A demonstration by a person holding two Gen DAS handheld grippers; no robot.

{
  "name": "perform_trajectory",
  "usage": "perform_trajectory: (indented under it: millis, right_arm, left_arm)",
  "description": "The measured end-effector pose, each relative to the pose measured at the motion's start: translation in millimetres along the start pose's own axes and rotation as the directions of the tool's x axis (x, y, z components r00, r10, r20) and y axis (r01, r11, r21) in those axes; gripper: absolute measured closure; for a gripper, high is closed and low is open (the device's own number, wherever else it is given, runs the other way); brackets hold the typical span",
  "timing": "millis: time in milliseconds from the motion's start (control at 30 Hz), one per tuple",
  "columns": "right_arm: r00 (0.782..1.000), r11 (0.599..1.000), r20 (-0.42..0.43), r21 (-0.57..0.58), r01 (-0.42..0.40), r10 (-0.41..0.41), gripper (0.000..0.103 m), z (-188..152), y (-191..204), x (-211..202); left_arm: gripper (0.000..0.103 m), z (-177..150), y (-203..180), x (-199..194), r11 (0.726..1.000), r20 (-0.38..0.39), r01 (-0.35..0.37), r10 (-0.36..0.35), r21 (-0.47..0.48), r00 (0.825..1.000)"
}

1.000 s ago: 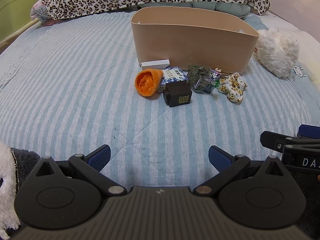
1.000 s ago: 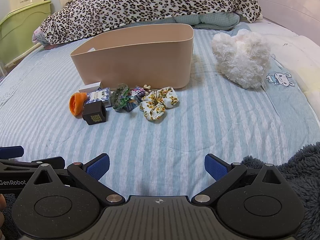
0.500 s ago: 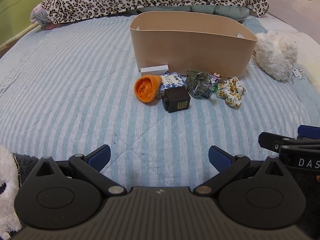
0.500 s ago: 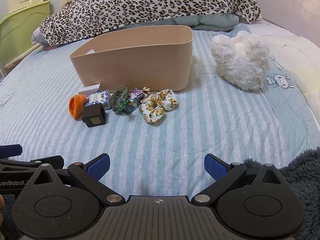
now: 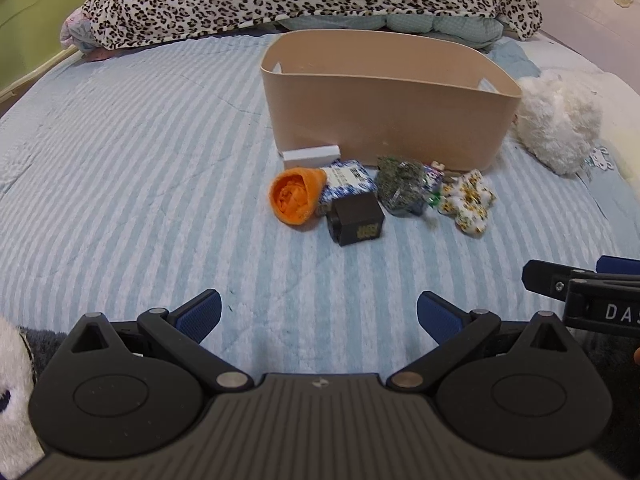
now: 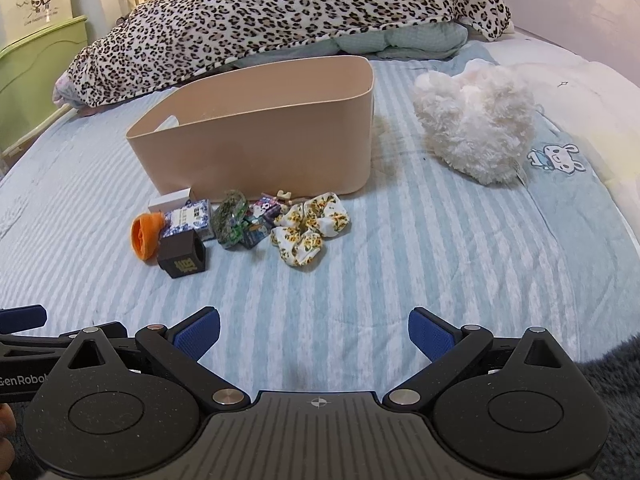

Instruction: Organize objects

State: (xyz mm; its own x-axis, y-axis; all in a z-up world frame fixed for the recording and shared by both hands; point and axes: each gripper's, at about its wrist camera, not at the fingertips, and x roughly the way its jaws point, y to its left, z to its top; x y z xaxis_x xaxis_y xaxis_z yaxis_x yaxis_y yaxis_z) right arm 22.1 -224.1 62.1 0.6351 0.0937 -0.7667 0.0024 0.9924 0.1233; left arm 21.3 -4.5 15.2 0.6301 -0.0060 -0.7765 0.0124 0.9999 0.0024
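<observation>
So the striped bed [image 5: 140, 184] is carrying everything here, with the leopard blanket [image 6: 288, 20] piled along the far end. Next biggest is the beige bin [image 5: 384, 120], sitting open-topped in the middle, its long axis running left-right across the left wrist view; I can't tell what's inside. A fluffy white plush [image 6: 476, 128] is lying off to the bin's right, apart from it.

The clutter is huddling just in front of the bin's near wall: the floral scrunchie [image 6: 310, 228] on the right, the orange knit thing [image 5: 296, 196] on the left, the dark box [image 5: 356, 222] nearest the grippers, the green packet [image 5: 400, 186] in between, and the small white box [image 5: 312, 155] touching the bin.

Both the left gripper [image 5: 318, 312] and right gripper [image 6: 314, 332] are hanging wide open, holding nothing, well short of the pile. The pile is sitting straight ahead of the left one and ahead-left of the right one, so I'm guessing left is nearer for the dark box and right for the scrunchie.
</observation>
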Motion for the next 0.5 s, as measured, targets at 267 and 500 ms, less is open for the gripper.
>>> perform_trajectory:
  millis: [267,500]
  right_arm:
    - [1.000,1.000,0.005,-0.002,0.015,-0.015,0.001,29,7,15]
    - [0.999,0.999,-0.021,0.000,0.039,-0.039,0.001,46,13,47]
  left_arm:
    - [0.000,29,7,11,0.999,0.034,-0.029,0.028,0.032,0.999]
    - [0.000,55,21,49,0.999,-0.007,-0.039,0.039,0.019,0.999]
